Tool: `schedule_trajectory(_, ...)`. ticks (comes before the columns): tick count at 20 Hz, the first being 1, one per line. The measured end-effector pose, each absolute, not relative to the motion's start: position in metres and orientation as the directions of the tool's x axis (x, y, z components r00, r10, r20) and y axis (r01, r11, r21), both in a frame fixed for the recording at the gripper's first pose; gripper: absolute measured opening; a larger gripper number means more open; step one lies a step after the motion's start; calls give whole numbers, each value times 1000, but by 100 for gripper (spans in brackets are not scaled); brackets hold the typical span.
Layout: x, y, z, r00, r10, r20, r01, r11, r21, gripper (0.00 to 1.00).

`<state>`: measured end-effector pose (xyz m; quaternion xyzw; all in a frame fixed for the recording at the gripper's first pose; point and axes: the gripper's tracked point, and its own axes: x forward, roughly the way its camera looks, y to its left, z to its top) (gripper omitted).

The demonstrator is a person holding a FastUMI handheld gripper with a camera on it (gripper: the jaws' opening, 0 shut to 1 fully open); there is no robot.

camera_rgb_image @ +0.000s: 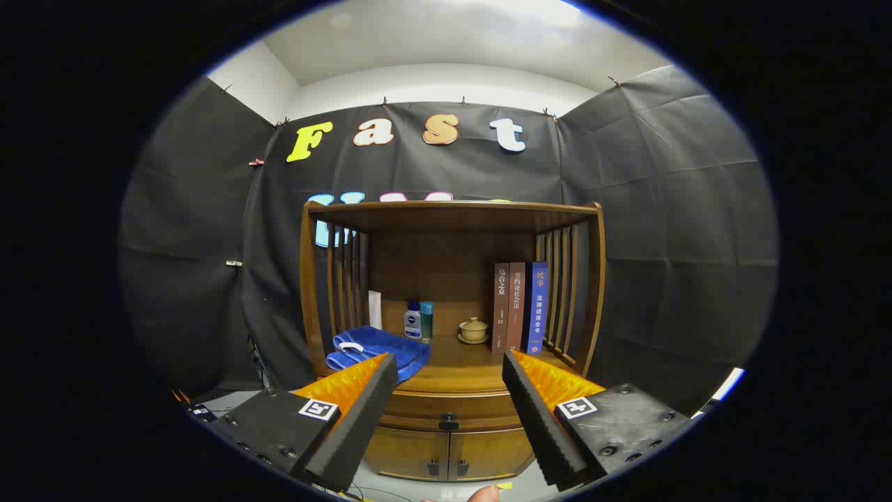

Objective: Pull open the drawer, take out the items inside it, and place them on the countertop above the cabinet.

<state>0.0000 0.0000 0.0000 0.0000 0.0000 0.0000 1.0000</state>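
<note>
Wide-spread jaws of the gripper (449, 390) hung empty before the closed drawer (449, 406), its knob (449, 421) centred between them.

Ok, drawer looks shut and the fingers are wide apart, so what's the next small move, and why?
Probably ease the gripper forward and slightly down toward the small dark round knob on the wooden drawer front. The drawer sits closed under the countertop, and the knob lies between the open fingers but beyond them, so nothing is gripped yet.
</note>
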Motion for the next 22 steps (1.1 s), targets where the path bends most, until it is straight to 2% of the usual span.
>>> schedule_trajectory(22, 4, -7, -1, 999, -18, 27, 17, 1000, 16, 98)
